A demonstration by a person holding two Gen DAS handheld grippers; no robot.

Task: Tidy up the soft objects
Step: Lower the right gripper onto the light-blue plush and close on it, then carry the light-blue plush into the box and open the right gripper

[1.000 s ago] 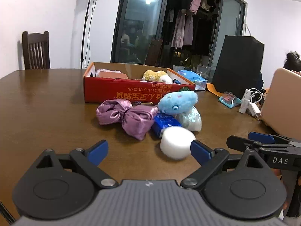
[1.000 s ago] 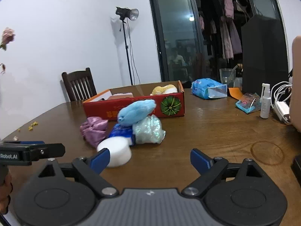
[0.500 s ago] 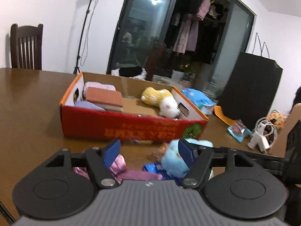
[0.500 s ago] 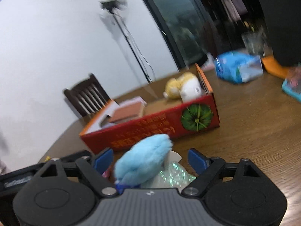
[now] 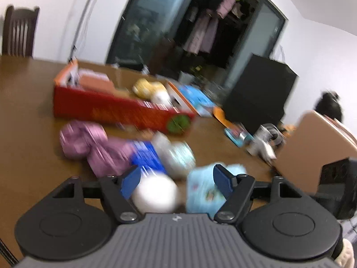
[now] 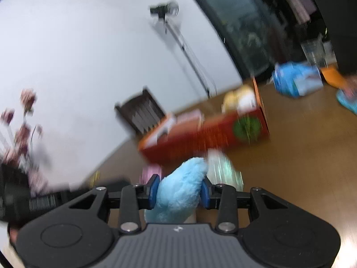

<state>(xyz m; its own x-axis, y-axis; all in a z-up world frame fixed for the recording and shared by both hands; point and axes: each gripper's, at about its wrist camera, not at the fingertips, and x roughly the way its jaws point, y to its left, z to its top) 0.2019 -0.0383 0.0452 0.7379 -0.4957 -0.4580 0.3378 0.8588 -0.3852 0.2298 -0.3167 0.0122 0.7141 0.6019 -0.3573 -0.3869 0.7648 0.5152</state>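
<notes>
Fluff fills my right gripper (image 6: 179, 193): jaws just closed onto the blue plush toy (image 6: 178, 192), short of the red box (image 6: 207, 134). My left gripper (image 5: 176, 182) stands wide above the white sponge (image 5: 155, 195); bare table (image 6: 301, 156) lies rightward.

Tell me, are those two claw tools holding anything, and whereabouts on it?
The right gripper pinches the blue plush toy across its sides, jaws just closing. The left gripper grips nothing; a white sponge lies between its jaws.

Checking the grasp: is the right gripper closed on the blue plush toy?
Yes, the right gripper has both blue pads pressed into the blue plush toy.
</notes>
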